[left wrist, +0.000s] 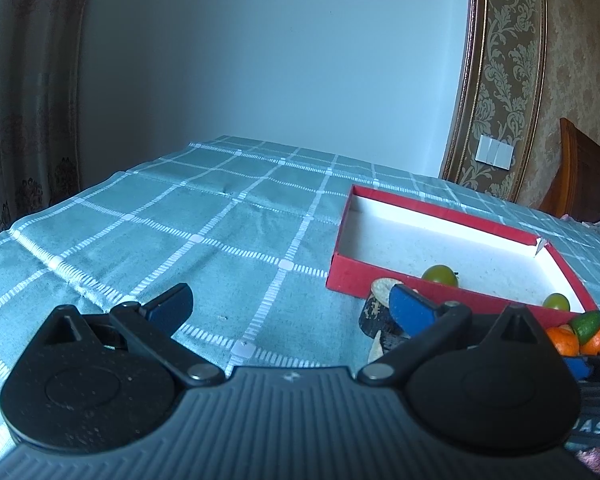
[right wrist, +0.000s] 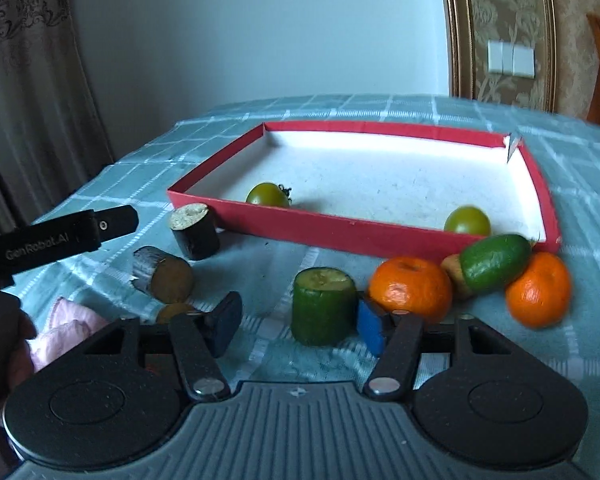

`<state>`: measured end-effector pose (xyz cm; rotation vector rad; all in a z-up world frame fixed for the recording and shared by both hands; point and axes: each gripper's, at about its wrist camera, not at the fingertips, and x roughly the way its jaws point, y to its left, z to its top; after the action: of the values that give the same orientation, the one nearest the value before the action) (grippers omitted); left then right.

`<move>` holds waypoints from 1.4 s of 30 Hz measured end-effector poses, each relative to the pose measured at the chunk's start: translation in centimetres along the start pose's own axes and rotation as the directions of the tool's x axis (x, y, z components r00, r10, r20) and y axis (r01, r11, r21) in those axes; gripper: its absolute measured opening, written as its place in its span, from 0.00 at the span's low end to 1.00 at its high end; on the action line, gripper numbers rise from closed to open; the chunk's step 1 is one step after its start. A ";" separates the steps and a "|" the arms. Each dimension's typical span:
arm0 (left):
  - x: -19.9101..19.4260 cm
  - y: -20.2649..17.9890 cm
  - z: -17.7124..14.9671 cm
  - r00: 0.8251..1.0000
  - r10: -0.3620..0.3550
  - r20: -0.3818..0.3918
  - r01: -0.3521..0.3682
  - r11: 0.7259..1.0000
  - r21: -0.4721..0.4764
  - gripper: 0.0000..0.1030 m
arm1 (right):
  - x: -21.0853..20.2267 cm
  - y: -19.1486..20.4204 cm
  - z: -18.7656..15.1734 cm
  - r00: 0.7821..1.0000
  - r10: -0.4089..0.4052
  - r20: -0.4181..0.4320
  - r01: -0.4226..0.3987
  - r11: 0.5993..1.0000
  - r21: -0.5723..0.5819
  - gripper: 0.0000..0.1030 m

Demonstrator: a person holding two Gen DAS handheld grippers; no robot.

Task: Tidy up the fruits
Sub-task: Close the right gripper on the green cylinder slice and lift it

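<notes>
A shallow red box [right wrist: 300, 226] with a white floor lies on the checked cloth and holds two green tomatoes [right wrist: 267, 194] [right wrist: 467, 220]. In front of it lie two oranges [right wrist: 411, 289] [right wrist: 538, 289], a green oval fruit [right wrist: 495, 262] resting on them, and a cut green cucumber stub [right wrist: 323, 306]. Two dark stubs [right wrist: 194, 231] [right wrist: 162, 274] lie to the left. My right gripper [right wrist: 298, 326] is open, its jaws either side of the cucumber stub. My left gripper [left wrist: 290, 304] is open and empty, left of the box [left wrist: 348, 276].
The left gripper's body [right wrist: 56, 242] reaches in from the left of the right wrist view. A pink cloth [right wrist: 66, 330] lies at the near left. The table ends at a white wall behind and a curtain [left wrist: 24, 92] on the left.
</notes>
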<state>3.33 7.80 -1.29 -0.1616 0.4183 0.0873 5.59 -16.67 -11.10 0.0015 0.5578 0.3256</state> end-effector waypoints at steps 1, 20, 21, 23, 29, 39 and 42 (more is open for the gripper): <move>0.0 0.0 0.0 1.000 -0.001 -0.001 0.001 1.000 0.002 1.00 | 0.0 0.1 0.0 1.000 -0.014 0.002 0.014 1.000 -0.009 0.48; 0.3 -0.1 0.0 1.000 0.005 -0.018 -0.005 1.000 0.007 1.00 | -3.4 0.1 0.5 0.996 0.028 0.081 -0.027 0.999 -0.020 0.30; 0.3 -0.1 0.0 1.000 0.005 -0.018 -0.005 1.000 0.007 1.00 | -3.8 0.1 0.8 0.995 0.032 0.093 -0.030 0.999 -0.024 0.30; 0.3 -0.1 0.0 1.000 0.005 -0.018 -0.004 1.000 0.006 1.00 | -4.8 0.1 1.6 0.991 0.039 0.125 -0.034 0.999 -0.037 0.30; 0.4 -0.1 0.0 1.000 0.005 -0.019 -0.005 1.000 0.007 1.00 | -5.6 -1.4 4.8 0.983 -0.004 0.184 0.015 0.998 -0.061 0.30; 0.7 -0.1 -0.1 0.999 0.001 -0.034 0.000 1.000 0.016 1.00 | -3.8 -4.8 7.6 0.978 -0.071 0.195 0.078 0.996 -0.032 0.30; 0.7 -0.1 -0.1 0.999 -0.001 -0.035 0.001 1.000 0.014 1.00 | -3.4 -5.7 7.7 0.978 -0.082 0.193 0.086 0.996 -0.012 0.31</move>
<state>3.93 7.73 -1.63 -0.1499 0.4538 0.0808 8.62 -22.45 -3.33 -0.0097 0.3613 0.2449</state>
